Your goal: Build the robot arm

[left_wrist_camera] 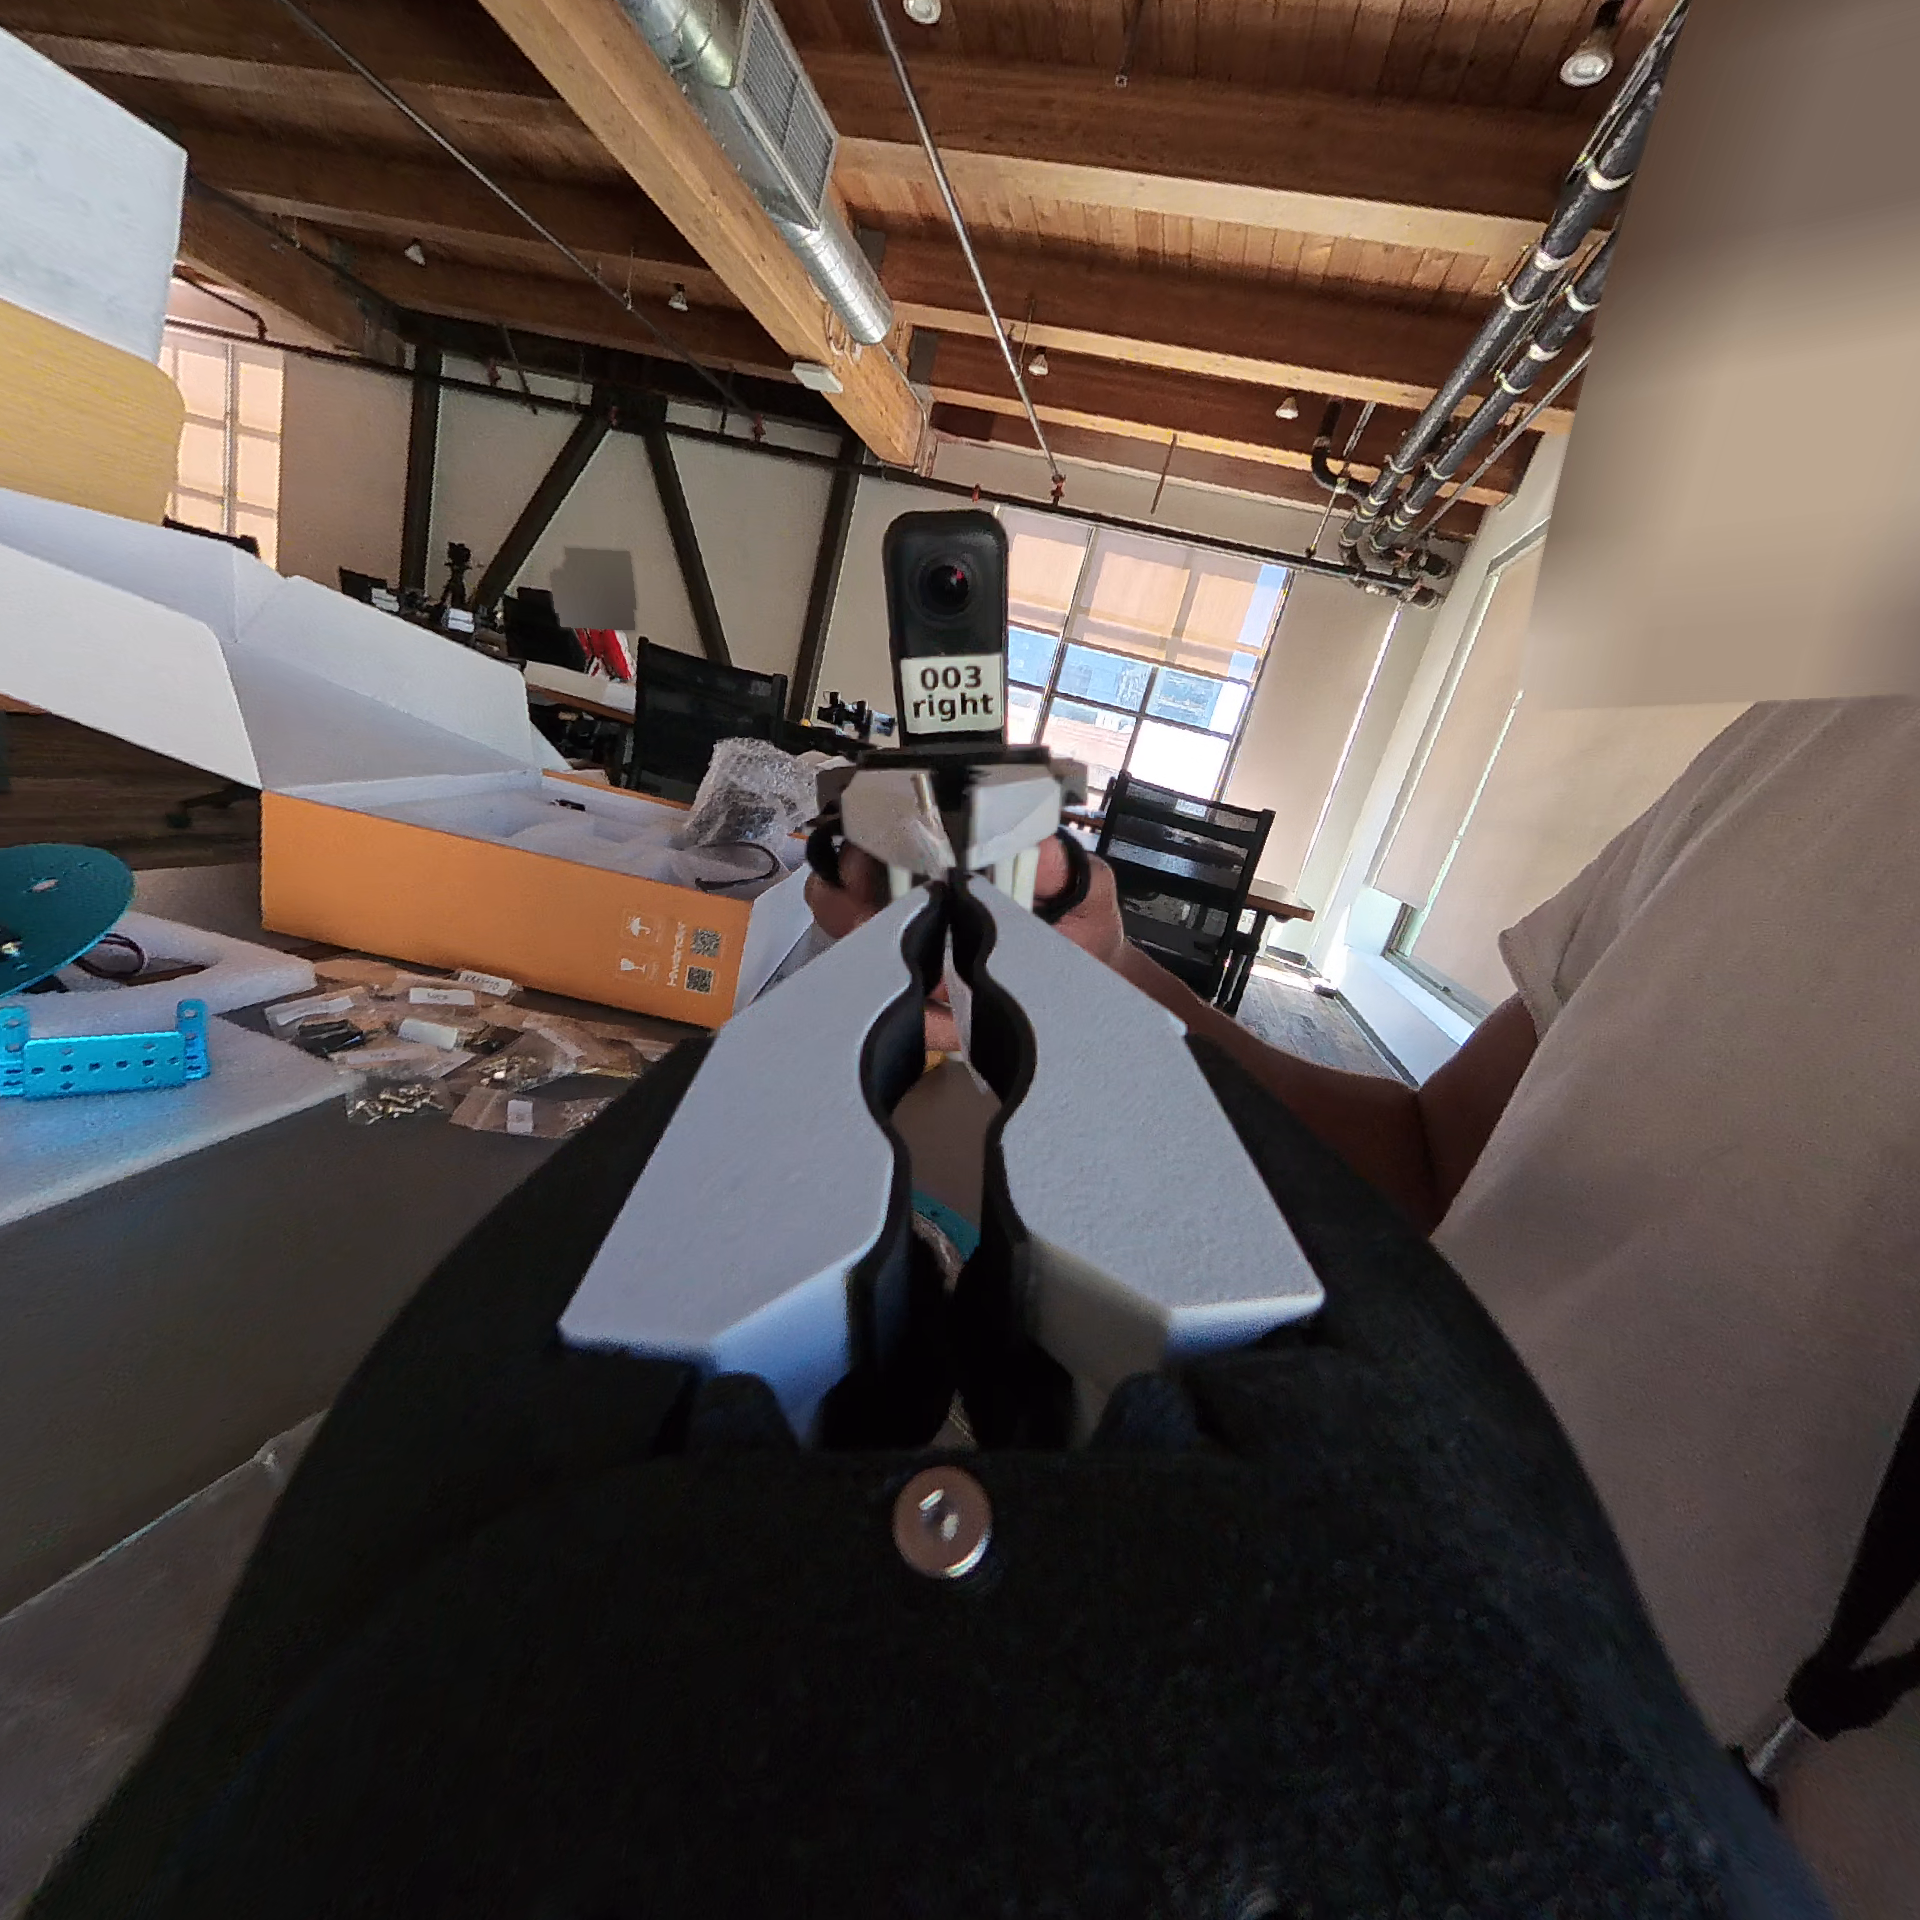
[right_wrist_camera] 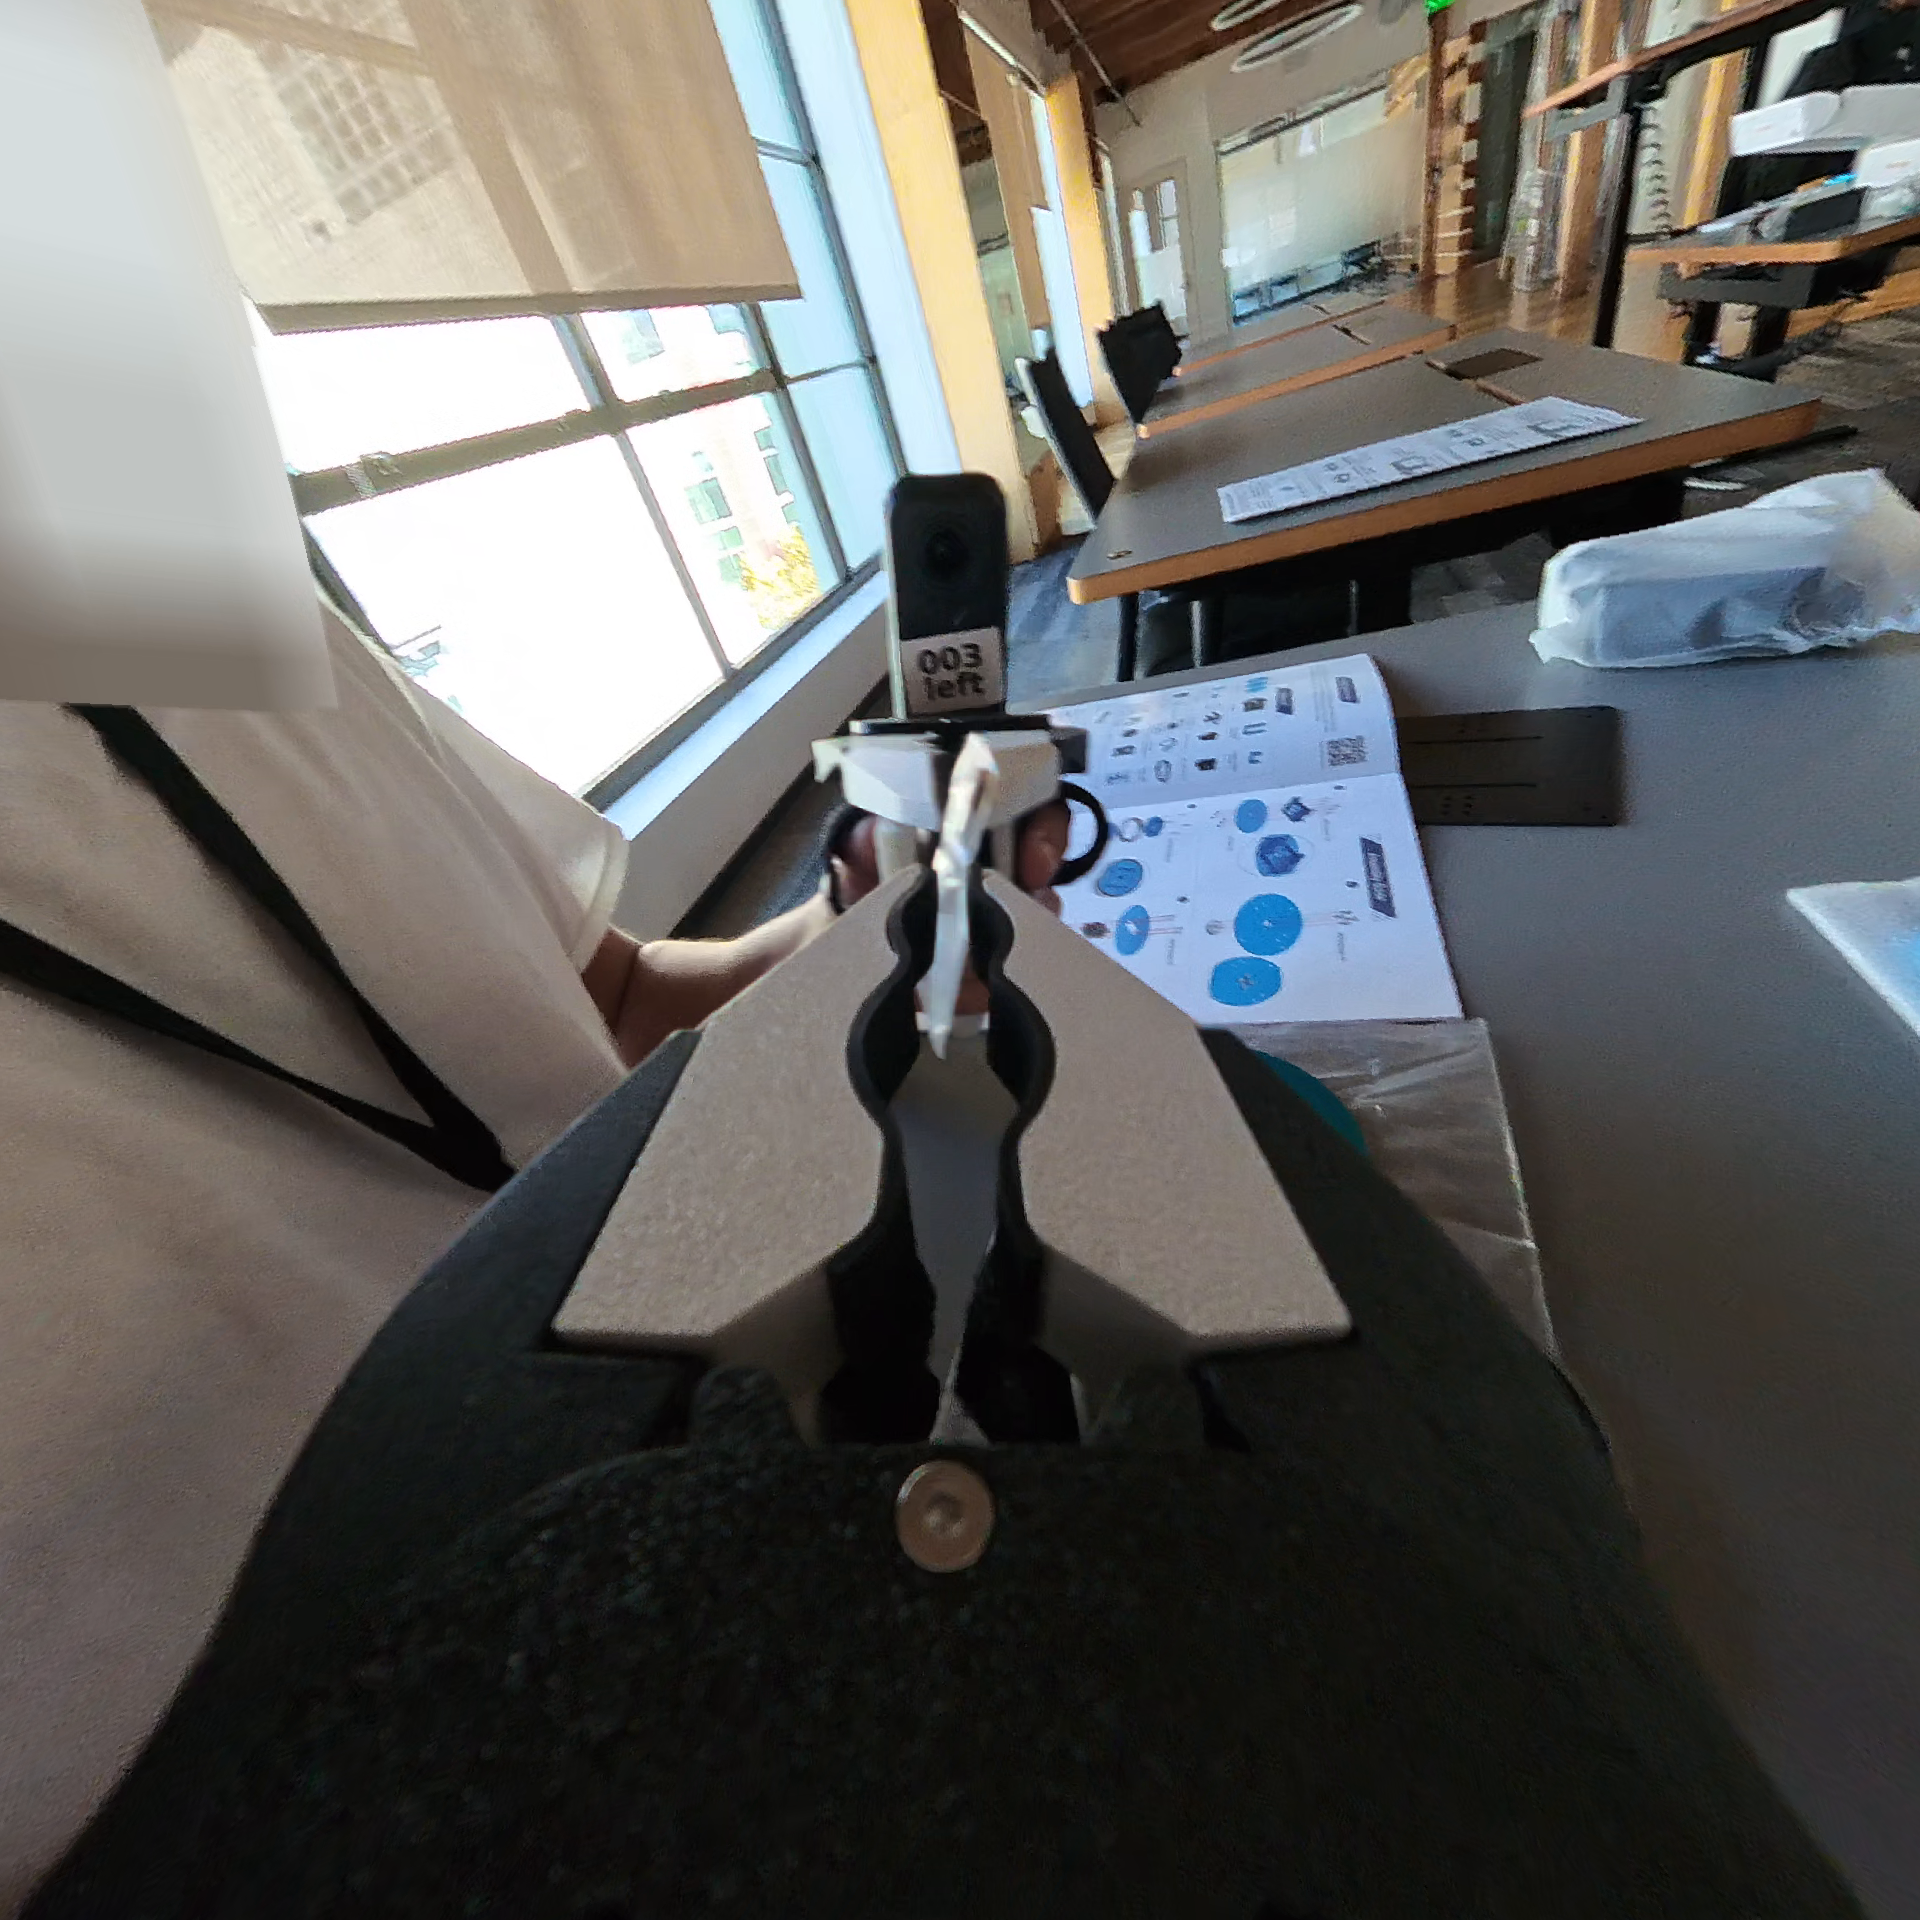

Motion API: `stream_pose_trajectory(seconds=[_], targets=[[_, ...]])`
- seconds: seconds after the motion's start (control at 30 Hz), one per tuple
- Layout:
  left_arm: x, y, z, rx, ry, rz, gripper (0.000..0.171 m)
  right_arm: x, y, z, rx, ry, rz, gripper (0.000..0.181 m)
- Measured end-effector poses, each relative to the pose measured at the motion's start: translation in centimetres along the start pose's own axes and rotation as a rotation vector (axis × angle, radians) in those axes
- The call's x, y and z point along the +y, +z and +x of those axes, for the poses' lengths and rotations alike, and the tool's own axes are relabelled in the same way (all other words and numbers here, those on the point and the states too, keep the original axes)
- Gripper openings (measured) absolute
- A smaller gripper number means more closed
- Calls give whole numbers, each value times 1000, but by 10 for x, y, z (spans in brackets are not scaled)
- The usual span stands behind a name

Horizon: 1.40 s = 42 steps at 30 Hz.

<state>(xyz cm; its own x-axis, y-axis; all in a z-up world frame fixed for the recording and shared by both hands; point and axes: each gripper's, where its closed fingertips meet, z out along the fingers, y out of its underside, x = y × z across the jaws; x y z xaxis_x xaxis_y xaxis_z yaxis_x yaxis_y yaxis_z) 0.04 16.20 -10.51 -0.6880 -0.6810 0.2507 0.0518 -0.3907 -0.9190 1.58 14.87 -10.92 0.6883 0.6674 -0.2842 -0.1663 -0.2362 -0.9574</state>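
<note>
Small clear plastic bag (right_wrist_camera: 956, 894): crumpled, twisted into a narrow strip, held up above the bench. Pinched at 1 end by left hand-held gripper (left_wrist_camera: 951, 914), at the other by right hand-held gripper (right_wrist_camera: 951, 914); the 2 tips face each other, nearly touching.

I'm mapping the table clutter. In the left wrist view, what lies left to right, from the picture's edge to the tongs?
Teal disc → blue perforated bracket → small parts bags → orange box → bubble-wrapped bundle → left tongs.

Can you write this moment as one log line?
left tongs: shut on white packet | right tongs: shut on same packet | nearby: open booklet
</note>
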Motion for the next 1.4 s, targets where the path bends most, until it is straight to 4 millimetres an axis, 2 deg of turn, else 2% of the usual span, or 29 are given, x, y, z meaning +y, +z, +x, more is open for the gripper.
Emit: stream_pose_trajectory(seconds=[0.1,0.2,0.53,0.83,0.9,1.0,1.07,1.13,1.27,1.4], targets=[[1,1,0,0,2,-3,0,3,2,8,32,11,0,8],[6,3,0,-4,9,-25,0,2,4,0,-19,29,15,2],[18,9,-2,-24,32,-82,0,15,3,-2,-13,25,-50,0],[18,9,-2,7,3,-96,0,11,-5,4,41,7,-44,0],[17,10,-2,15,-11,-90,6,10,-9,5,49,4,-37,0],[21,12,-4,21,-25,-123,26,12,-10,5,69,-8,-58,0],[24,14,-4,24,-19,-147,28,14,-7,3,71,-14,-83,0],[24,16,-3,27,-19,-144,27,16,-3,-1,70,-34,-111,0],[25,17,1,47,1,-143,3,19,-2,-1,83,-44,-127,0],[24,18,3,42,11,-126,1,17,-4,0,77,-43,-82,0]])
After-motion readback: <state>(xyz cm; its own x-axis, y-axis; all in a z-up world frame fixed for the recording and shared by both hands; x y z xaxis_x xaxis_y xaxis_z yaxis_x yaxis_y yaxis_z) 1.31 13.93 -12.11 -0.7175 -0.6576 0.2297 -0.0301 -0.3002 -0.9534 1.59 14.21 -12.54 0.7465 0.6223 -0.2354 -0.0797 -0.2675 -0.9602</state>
